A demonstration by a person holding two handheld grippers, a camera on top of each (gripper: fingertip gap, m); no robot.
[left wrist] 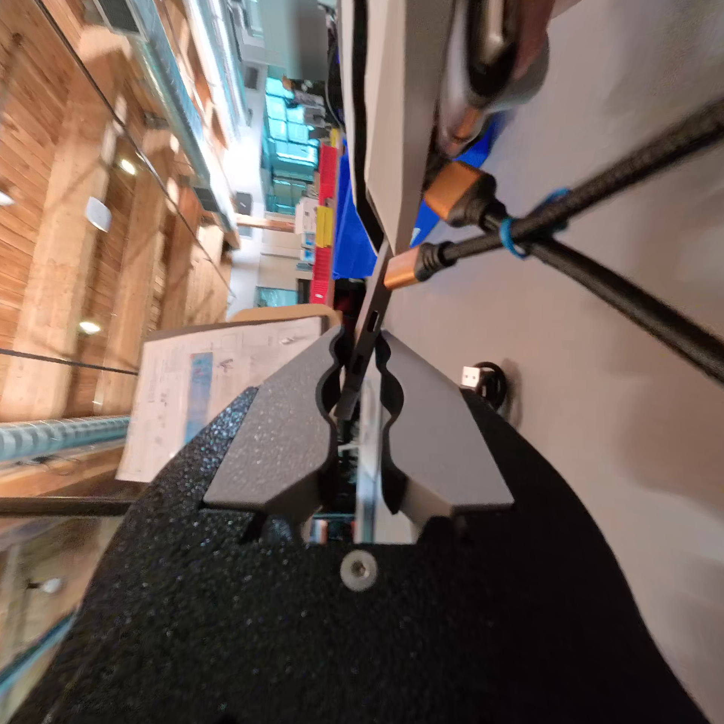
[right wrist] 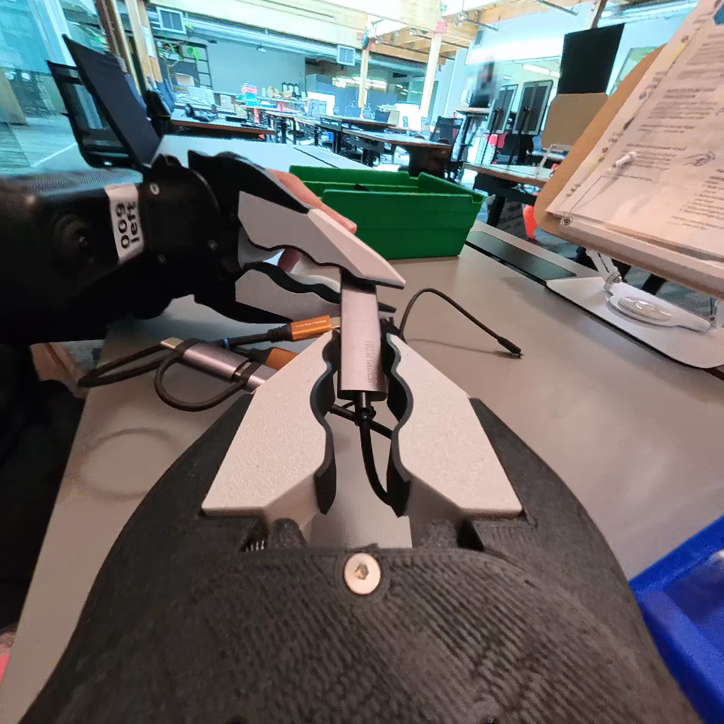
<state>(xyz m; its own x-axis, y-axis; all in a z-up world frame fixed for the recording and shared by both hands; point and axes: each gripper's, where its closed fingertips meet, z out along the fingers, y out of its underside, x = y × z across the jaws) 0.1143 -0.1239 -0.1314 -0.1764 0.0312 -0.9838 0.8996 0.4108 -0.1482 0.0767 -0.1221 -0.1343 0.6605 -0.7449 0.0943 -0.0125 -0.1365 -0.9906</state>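
A slim grey hub (right wrist: 361, 348) with a short black lead is held off the grey table (right wrist: 529, 411) by both grippers. My right gripper (right wrist: 361, 341) is shut on its near half. My left gripper (right wrist: 354, 284) is shut on its far end, one finger above and one below. In the left wrist view the hub (left wrist: 370, 313) is edge-on between my left gripper's (left wrist: 360, 344) fingers, port slots showing. An orange-shelled plug (right wrist: 313, 325) on black braided cable points at the hub's side, close to it; it also shows in the left wrist view (left wrist: 403, 270).
A second orange plug (right wrist: 282, 356) and a silver adapter (right wrist: 211, 356) lie in the cable tangle at left. A green bin (right wrist: 391, 219) stands behind, a paper stand (right wrist: 646, 156) at right, a blue bin (right wrist: 685, 607) at near right. A white plug (left wrist: 472, 378) lies on the table. About 4 cm separates my left fingertips from my right.
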